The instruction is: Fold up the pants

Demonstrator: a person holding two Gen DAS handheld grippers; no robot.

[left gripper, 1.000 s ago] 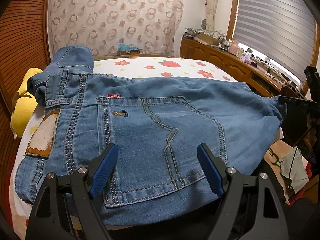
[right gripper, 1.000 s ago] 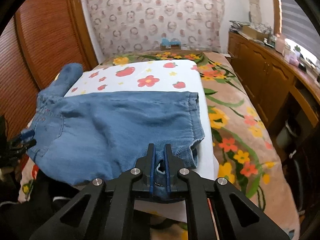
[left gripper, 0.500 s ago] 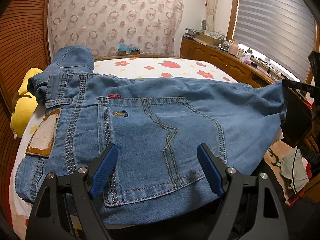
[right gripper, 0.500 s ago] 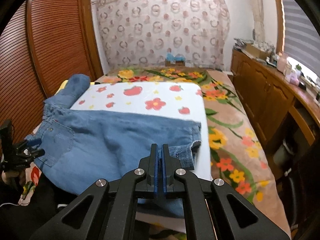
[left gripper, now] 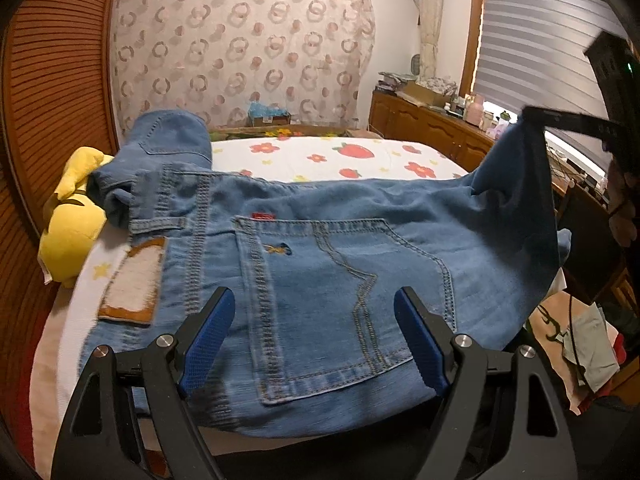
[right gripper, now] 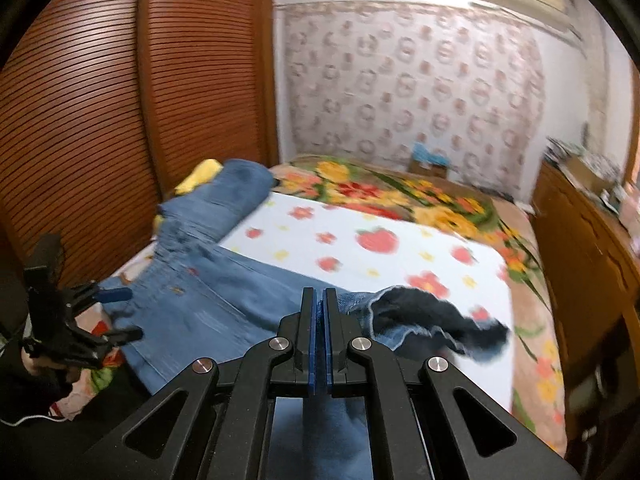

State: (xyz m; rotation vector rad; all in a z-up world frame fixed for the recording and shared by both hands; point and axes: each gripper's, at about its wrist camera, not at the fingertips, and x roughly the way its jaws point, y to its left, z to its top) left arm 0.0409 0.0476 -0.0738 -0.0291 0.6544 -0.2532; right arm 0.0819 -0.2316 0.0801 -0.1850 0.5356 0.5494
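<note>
- Bedroom setting: a bed (left gripper: 384, 160) under a white strawberry-and-flower sheet, slatted wooden wardrobe doors (right gripper: 100, 120) on one side, a patterned curtain behind the headboard
- Blue denim pants (left gripper: 340, 264) lie across the near part of that sheet, back pocket up, waistband and leather patch toward the wardrobe side, next to a yellow plush toy (left gripper: 72, 216)
- Long axis runs side to side across the bed: waist at the wardrobe end, leg hems at the dresser end
- Left gripper (left gripper: 314, 336) hovers over the back pocket with its blue pads spread wide, nothing between them, touching nothing that I can see
- Right gripper (right gripper: 319, 332) is clamped tight on the hem end, denim pinched between the pads; in the left view that end is raised off the bed, the cloth sloping up to the grip
- One hem layer flops loose beside the right pads, so the pinch looks to catch only part of the leg end
- Risk: if the hem travels toward the waist, the loose layer could lag and leave a crooked, bunched fold
- Risk: nothing pins the waist, so a strong pull may drag the whole garment along the sheet rather than fold it
- Risk: a thin pinch on heavy denim could slip mid-carry
</note>
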